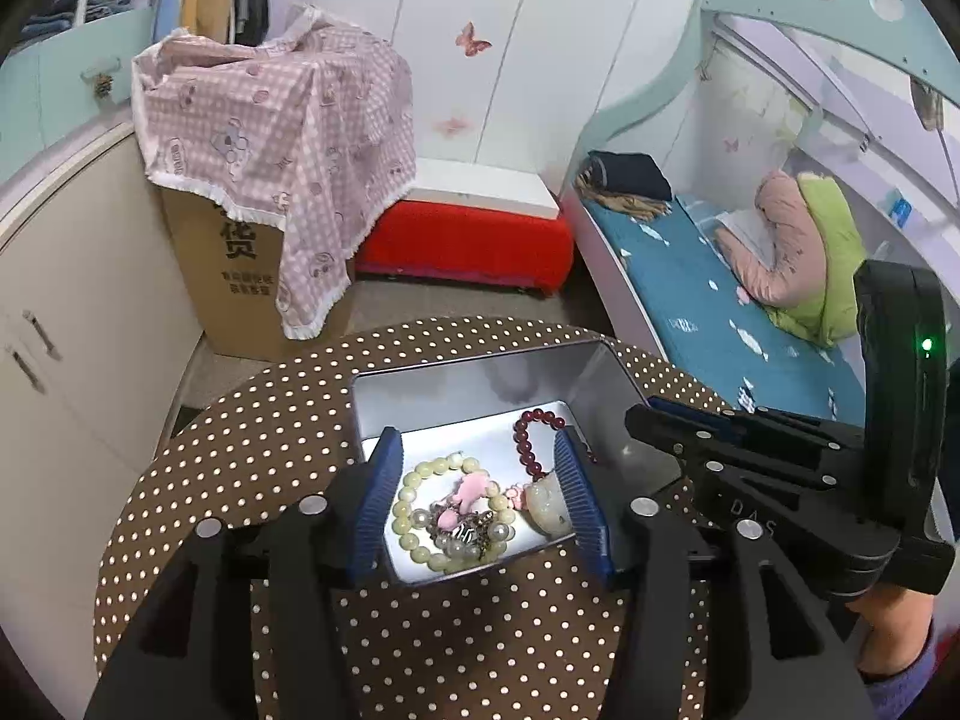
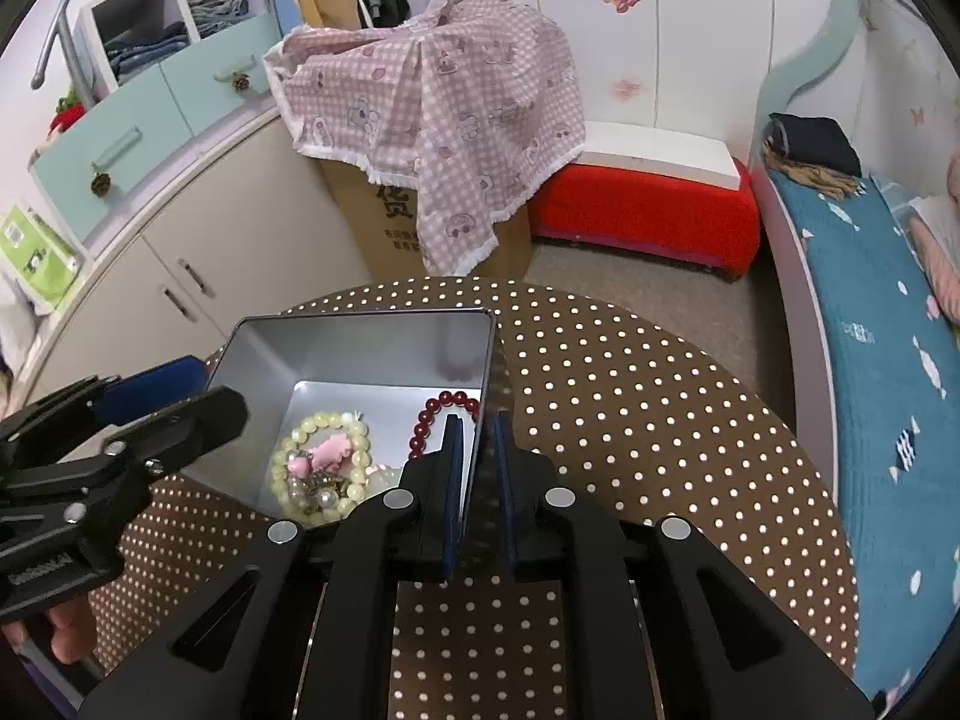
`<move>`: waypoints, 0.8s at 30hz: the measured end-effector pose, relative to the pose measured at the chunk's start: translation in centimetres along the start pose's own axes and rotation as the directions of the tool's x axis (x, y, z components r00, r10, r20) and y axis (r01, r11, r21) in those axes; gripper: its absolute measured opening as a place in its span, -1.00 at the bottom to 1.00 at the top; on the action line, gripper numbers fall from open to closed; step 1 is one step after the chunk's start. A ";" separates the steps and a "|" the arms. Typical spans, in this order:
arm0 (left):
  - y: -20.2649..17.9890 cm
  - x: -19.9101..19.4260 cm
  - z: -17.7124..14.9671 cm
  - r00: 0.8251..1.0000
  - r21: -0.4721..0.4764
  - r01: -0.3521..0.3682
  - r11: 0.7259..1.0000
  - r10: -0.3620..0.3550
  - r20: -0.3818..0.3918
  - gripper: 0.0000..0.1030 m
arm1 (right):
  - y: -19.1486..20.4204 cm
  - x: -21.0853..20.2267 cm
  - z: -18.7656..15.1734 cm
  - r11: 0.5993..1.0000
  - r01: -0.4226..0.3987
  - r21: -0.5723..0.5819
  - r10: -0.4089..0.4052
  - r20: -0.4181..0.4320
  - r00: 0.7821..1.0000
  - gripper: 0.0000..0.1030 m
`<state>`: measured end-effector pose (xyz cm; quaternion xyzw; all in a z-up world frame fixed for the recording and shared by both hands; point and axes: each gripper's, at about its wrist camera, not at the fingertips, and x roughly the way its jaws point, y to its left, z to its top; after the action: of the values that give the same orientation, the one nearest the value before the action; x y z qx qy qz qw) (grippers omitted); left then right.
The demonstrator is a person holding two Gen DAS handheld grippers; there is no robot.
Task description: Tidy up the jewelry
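left gripper (image 1: 480, 501) wide apart over tin (image 1: 474, 372), empty; right gripper (image 2: 478, 480) clamped on tin wall

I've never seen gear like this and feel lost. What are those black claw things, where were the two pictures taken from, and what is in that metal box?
Those are hand-held grippers, one in each of a person's hands; no robot is involved. Each carries a camera looking along its fingers, so one picture is from the left gripper, the other from the right gripper. On the dotted table sits an open metal box holding a pale bead bracelet, a dark red bead bracelet and small pink charms. The left gripper is open over the jewelry, holding nothing. The right gripper pinches the box's side wall.
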<state>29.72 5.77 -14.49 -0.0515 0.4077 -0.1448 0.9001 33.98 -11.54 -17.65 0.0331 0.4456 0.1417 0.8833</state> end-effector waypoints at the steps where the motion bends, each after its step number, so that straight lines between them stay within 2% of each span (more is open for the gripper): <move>1: 0.0 -0.5 -0.1 1.000 -0.005 -0.005 1.000 0.005 0.010 0.19 | 0.1 -0.4 0.0 1.000 0.013 -0.002 -0.013 0.005 1.000 -0.57; 2: 0.0 -0.9 -0.1 1.000 -0.005 -0.008 1.000 0.008 0.020 0.20 | 0.2 -0.9 0.0 1.000 0.015 -0.002 -0.015 0.014 1.000 -0.23; 3: -0.1 -1.6 -0.2 0.999 -0.001 -0.019 1.000 0.019 0.033 0.23 | 0.4 -1.5 -0.1 1.000 0.013 0.000 -0.013 0.030 0.999 -0.08; 4: -0.2 -2.1 -0.3 0.998 0.002 -0.036 0.999 0.036 0.043 0.28 | 0.8 -2.6 -0.2 0.999 0.031 -0.010 -0.031 0.057 0.998 -0.02; 6: -0.6 -3.7 -0.5 0.994 0.011 -0.078 0.997 0.077 0.073 0.35 | 1.2 -4.3 -0.3 0.999 0.039 -0.022 -0.037 0.095 0.995 -0.01; 7: -0.8 -4.7 -0.7 0.991 0.014 -0.096 0.995 0.094 0.092 0.47 | 1.5 -5.6 -0.5 0.999 0.022 -0.023 -0.020 0.116 0.993 0.00; 9: -1.3 -6.7 -1.1 0.985 0.026 -0.116 0.993 0.111 0.133 0.57 | 2.0 -8.3 -1.2 1.000 -0.001 -0.025 0.005 0.163 0.987 0.06; 11: -1.8 -8.7 -1.5 0.978 0.042 -0.127 0.991 0.118 0.171 0.57 | 2.5 -10.9 -2.0 0.999 -0.004 -0.032 0.011 0.214 0.977 0.16; 14: -2.4 -11.4 -2.1 0.965 0.036 -0.155 0.987 0.143 0.221 0.58 | 3.8 -14.8 -3.4 0.999 -0.004 -0.053 0.018 0.273 0.962 0.21; 18: -3.7 -15.4 -3.4 0.951 0.044 -0.121 0.992 0.103 0.291 0.66 | 6.3 -19.5 -5.3 0.996 -0.013 -0.093 0.044 0.337 0.941 0.26; 24: -5.0 -20.0 -5.4 0.926 0.040 -0.118 0.992 0.096 0.366 0.66 | 8.8 -24.5 -7.1 0.991 0.038 -0.130 0.018 0.403 0.915 0.33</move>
<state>12.07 7.18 -2.60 -0.0276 0.2317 -0.0958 0.9677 12.59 -10.42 -1.27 -0.0006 0.2435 0.1572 0.9571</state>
